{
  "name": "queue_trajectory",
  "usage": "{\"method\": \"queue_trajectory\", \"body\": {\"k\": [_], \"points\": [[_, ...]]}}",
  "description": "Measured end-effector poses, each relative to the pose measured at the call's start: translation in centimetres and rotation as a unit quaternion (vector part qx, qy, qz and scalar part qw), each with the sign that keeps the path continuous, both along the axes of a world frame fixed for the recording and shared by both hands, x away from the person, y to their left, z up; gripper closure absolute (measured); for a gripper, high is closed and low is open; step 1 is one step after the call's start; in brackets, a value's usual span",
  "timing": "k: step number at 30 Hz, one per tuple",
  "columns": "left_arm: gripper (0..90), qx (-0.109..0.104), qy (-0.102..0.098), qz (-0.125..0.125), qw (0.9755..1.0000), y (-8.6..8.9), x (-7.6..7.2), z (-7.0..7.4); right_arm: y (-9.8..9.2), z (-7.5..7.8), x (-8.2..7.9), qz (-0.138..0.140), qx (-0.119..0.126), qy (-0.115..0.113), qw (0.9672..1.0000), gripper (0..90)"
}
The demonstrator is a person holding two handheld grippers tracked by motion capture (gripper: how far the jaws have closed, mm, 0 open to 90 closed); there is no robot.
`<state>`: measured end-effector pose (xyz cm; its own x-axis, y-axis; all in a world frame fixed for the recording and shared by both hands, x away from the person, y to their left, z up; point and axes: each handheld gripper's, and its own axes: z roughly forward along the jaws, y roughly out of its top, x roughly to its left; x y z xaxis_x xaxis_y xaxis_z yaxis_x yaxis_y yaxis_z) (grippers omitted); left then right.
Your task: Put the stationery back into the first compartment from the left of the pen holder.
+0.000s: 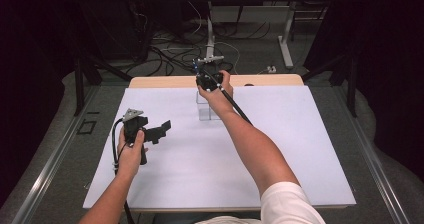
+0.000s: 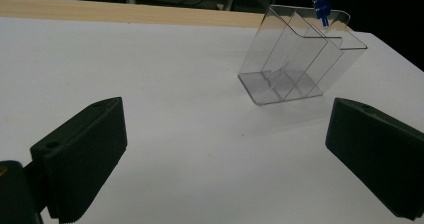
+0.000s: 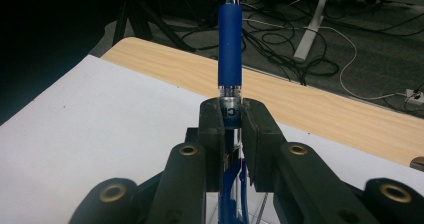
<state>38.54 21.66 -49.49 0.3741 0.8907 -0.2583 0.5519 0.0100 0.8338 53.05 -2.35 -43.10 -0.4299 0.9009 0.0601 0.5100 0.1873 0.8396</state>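
Observation:
A clear plastic holder (image 1: 209,110) with several slots stands at the far middle of the white sheet (image 1: 210,164). My right gripper (image 1: 209,80) hangs just above it, shut on a blue pen (image 3: 230,44). In the right gripper view the pen stands upright between the jaws of that gripper (image 3: 232,111). In the left gripper view the pen's tip (image 2: 320,10) dips into the top of the holder (image 2: 295,59) at its far side. My left gripper (image 1: 161,130) hovers over the left of the sheet, open with nothing between its jaws (image 2: 225,109).
The sheet covers a wooden table whose bare far edge (image 1: 165,81) shows beyond it. Cables (image 1: 200,51) and a desk leg (image 1: 286,44) lie on the floor behind the table. Dark curtains hang on both sides.

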Motion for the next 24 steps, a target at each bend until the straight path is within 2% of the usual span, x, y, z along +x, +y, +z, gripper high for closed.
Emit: {"method": "queue_trajectory", "body": {"k": [24], "points": [[2.8, -0.001, 0.001, 0.002, 1.0000, 0.2, 0.0, 0.1, 0.9, -1.3, 0.2, 0.000, -0.004, 0.011, 0.9999, 79.7]]}}
